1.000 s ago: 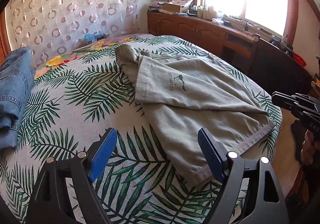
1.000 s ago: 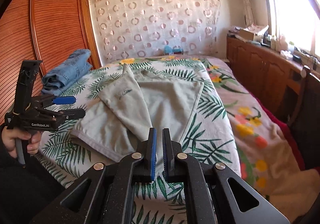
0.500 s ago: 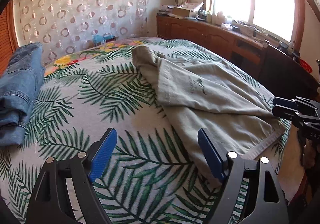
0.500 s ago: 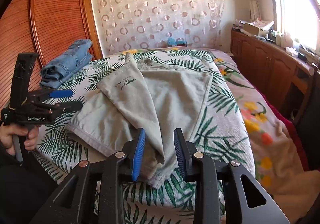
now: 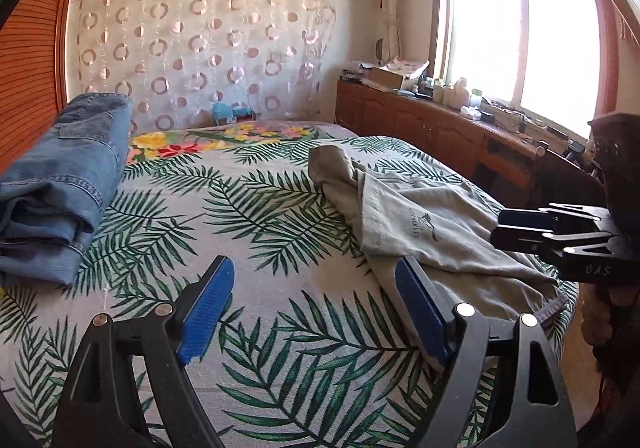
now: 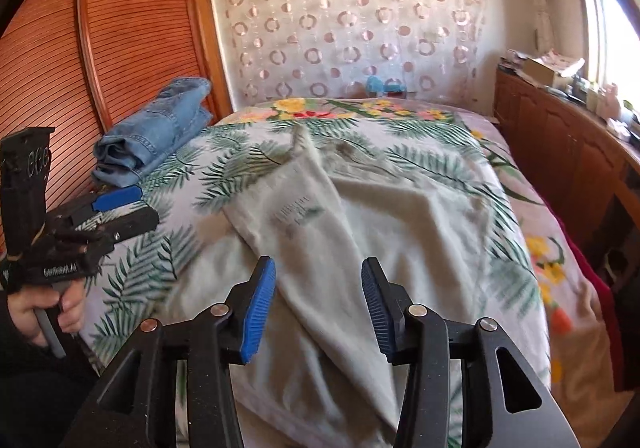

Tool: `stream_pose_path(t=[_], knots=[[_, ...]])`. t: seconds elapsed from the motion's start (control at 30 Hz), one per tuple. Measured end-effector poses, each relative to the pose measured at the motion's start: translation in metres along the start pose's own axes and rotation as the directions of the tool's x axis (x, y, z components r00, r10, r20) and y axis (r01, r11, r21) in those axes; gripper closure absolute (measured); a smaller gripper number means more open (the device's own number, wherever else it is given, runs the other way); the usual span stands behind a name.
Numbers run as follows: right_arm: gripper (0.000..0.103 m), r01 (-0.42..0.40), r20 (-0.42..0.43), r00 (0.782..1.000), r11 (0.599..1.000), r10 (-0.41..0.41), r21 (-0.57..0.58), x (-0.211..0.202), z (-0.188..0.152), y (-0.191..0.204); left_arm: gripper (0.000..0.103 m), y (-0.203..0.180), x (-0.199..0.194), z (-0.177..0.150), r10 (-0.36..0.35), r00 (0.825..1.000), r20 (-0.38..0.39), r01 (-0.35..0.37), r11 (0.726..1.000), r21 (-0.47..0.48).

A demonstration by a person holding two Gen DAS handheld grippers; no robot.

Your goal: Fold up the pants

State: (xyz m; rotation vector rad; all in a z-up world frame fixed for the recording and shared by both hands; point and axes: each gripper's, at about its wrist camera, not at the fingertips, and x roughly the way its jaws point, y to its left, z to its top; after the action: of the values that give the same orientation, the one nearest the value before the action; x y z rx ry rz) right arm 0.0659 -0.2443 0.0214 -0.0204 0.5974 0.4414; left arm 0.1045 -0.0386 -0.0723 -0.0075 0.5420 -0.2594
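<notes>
Having just been opening around the released leg fold: right gripper [image 6: 318, 306], jaws apart, cloth lying between but unpinched. Standing wide over bare bedspread [image 5: 248, 232]: left gripper [image 5: 316, 308], gripping nothing. Lying half-folded near the bed's foot: grey-green pants [image 6: 360, 232], likely light, limp, non-slippery; gripping best at hem or waistband corners. Resting beside the wardrobe [image 6: 120, 20]: folded jeans [image 5: 60, 184].

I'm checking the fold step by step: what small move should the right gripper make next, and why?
Probably lower the right gripper onto the grey pants and close: its jaws have just been opening, the folded leg lies between them unpinched, and the left gripper hangs open over bare bedspread.
</notes>
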Motion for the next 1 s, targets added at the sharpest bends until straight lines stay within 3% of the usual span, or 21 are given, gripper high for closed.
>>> stream_pose_path(t=[0.33,0.53,0.83,0.9,1.0], knots=[[0.056,-0.072,-0.113,0.992,0.992,0.06,-0.1,0.053,0.021,0.019,0.019,0.014,-0.006,-0.003,-0.018,0.999,0.032,0.02,0.998,-0.051],[0.057,-0.078,-0.159,0.985,0.992,0.061,-0.099,0.076,0.031,0.012,0.019,0.014,-0.006,-0.005,-0.027,0.999,0.026,0.028,0.998,-0.057],[0.057,-0.073,-0.207,0.978,0.984,0.038,-0.164,0.105,0.047,0.032,0.019,0.012,-0.005,-0.006,-0.028,1.0,0.014,0.029,0.998,-0.05],[0.077,-0.077,-0.209,0.977,0.985,0.043,-0.157,0.109,0.052,0.034,0.019,0.012,-0.005,-0.005,-0.029,0.999,0.015,0.03,0.998,-0.05],[0.09,-0.1,-0.208,0.975,0.986,0.071,-0.13,0.109,0.055,0.028,0.019,0.013,-0.005,-0.006,-0.029,1.0,0.01,0.03,0.998,-0.05]])
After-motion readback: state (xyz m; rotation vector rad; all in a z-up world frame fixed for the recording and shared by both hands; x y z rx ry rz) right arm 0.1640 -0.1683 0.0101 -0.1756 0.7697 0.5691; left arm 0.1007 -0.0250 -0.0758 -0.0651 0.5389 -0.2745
